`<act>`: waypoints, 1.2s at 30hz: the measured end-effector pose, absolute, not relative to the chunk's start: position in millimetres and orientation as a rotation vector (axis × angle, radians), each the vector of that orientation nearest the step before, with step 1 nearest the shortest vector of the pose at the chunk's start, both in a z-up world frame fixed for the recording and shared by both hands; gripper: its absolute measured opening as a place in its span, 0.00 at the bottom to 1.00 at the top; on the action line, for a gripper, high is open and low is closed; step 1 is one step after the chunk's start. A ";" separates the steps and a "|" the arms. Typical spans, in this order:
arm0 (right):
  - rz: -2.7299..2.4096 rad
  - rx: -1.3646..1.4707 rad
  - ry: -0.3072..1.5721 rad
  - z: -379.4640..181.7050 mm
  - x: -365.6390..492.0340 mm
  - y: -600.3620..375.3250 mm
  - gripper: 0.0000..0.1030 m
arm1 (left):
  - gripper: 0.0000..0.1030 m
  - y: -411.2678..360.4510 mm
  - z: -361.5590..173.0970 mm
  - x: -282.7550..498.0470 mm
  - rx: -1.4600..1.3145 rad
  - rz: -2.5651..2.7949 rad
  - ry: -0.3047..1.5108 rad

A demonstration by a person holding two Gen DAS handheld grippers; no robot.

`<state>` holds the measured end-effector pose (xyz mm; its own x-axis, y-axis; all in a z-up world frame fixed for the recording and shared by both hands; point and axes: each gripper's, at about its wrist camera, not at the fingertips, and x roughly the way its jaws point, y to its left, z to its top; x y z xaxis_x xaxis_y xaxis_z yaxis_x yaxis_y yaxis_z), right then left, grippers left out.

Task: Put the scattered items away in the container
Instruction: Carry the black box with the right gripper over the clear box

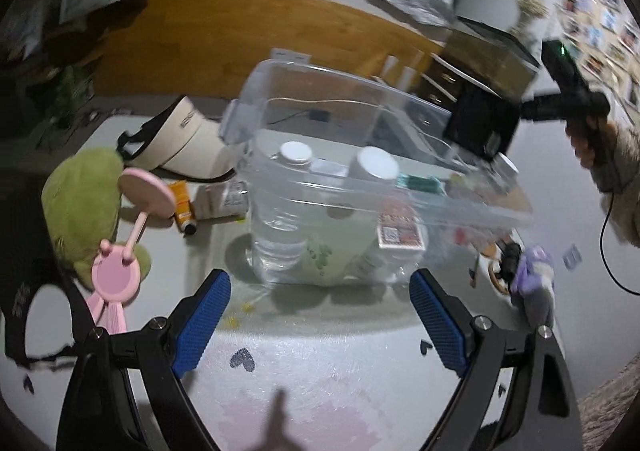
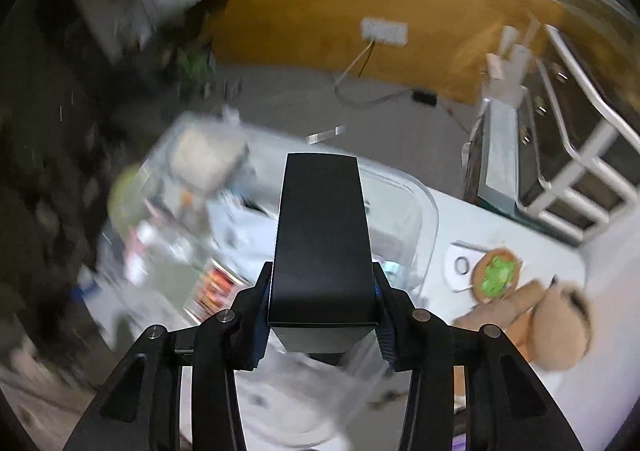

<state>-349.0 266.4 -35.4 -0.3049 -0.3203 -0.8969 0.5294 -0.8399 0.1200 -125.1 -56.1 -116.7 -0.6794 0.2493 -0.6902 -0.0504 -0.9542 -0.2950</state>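
Note:
A clear plastic container [image 1: 280,123] stands on the white table and holds bottles, a card box and other small items. My left gripper [image 1: 320,315] is open and empty, low in front of it. My right gripper [image 2: 320,331] is shut on a black box [image 2: 320,243] and holds it above the container's rim [image 2: 428,211]; it shows in the left wrist view as the black box [image 1: 480,127] over the container's right end. Scattered items lie left of the container: a green plush [image 1: 80,203], a pink mirror stand [image 1: 132,219], a cream visor cap [image 1: 188,143], an orange tube [image 1: 184,211].
A purple plush [image 1: 536,275] and a wooden ring lie right of the container. A brown plush [image 2: 560,323] and a round toy with green [image 2: 498,271] lie on the table at right. A metal rack [image 2: 580,155] stands behind; wooden floor beyond.

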 end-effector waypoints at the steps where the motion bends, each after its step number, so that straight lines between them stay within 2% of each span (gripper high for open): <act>1: -2.117 1.442 0.318 -44.5 -354.6 262.5 0.43 | 0.89 -55.3 -117.4 -127.0 -1.179 2.721 -0.401; 7: -1.846 1.493 0.485 -89.9 -378.5 235.6 0.43 | 0.89 -49.3 -121.1 -137.0 -1.219 2.771 -0.498; 15: -1.497 1.606 0.426 -130.5 -399.6 217.8 0.44 | 0.89 -44.2 -122.8 -146.8 -1.260 2.791 -0.528; 18: -1.440 1.622 0.487 -133.5 -402.5 213.3 0.44 | 0.89 -44.4 -122.0 -148.6 -1.266 2.797 -0.530; 22: -1.566 1.571 0.692 -123.9 -405.9 207.3 0.59 | 0.89 -45.0 -122.5 -153.3 -1.270 2.798 -0.529; 29: -1.621 1.553 0.930 -113.4 -405.7 204.3 0.59 | 0.89 -44.2 -121.8 -159.7 -1.259 2.777 -0.506; 31: -1.635 1.528 0.941 -104.2 -403.5 202.3 0.59 | 0.89 -45.3 -122.2 -160.5 -1.258 2.775 -0.506; 36: -1.639 1.499 0.834 -107.2 -397.6 178.4 0.59 | 0.89 -47.7 -121.6 -161.5 -1.249 2.775 -0.510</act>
<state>-397.6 178.4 -107.2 -0.0329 -0.0985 -0.9946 0.8620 -0.5065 0.0217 -161.5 -47.7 -121.6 -0.6707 0.1842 -0.7185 0.0835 -0.9438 -0.3199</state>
